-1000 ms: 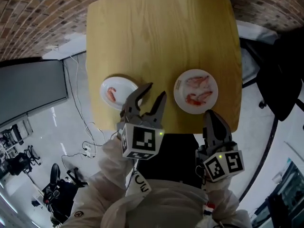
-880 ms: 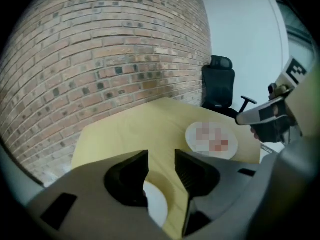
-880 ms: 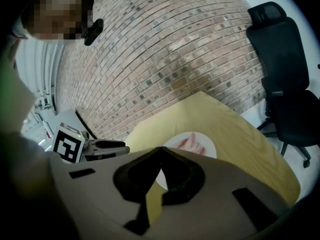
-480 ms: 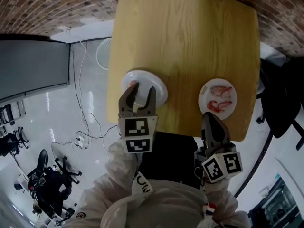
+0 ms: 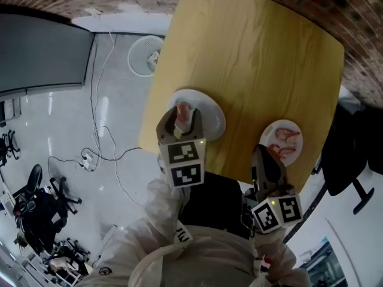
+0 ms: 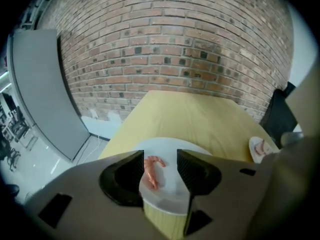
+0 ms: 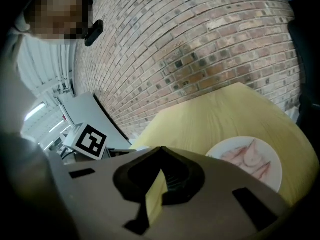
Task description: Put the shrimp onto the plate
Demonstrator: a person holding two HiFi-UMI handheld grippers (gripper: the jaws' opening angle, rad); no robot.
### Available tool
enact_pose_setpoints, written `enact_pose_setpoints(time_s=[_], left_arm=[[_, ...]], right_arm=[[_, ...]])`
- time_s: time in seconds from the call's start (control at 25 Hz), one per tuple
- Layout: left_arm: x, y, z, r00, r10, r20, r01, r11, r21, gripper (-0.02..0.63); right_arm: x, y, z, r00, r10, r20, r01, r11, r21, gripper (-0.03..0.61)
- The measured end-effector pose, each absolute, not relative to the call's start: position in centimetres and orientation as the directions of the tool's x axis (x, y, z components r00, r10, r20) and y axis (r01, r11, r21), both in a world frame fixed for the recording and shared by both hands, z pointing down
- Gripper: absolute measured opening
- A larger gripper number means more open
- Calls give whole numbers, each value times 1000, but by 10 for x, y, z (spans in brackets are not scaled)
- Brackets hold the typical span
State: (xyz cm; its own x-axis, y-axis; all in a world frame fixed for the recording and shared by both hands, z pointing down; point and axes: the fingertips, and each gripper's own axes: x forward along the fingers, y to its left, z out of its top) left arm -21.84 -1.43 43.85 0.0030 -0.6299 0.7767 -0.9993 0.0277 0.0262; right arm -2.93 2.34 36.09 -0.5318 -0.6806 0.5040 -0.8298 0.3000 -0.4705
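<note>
Hovering left tongs (image 5: 179, 117) at the counter's (image 5: 257, 58) left edge, jaws just opening, straddling the shrimp (image 6: 152, 170) on its plate (image 5: 214, 117), not pinching; right tongs (image 5: 261, 154) clenched empty by second plate (image 5: 294, 137) at near edge, open wood beyond.

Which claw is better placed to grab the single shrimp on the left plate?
Left. The left claw hangs over the left plate. Its jaws have just been opening, and the shrimp shows between them, not gripped. The right claw is shut and empty, near the other plate.
</note>
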Motion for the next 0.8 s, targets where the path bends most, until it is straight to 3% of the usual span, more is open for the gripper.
enact_pose_setpoints(time_s=[0.52, 0.8], left_arm=[[-240, -17, 463, -104, -564, 819, -951, 298, 85, 201], [-245, -18, 467, -179, -545, 819, -959, 282, -22, 199]], right_arm=[[-47, -17, 364, -625, -575, 529, -780, 430, -454, 23], [-50, -22, 372, -644, -549, 533, -765, 443, -468, 23]])
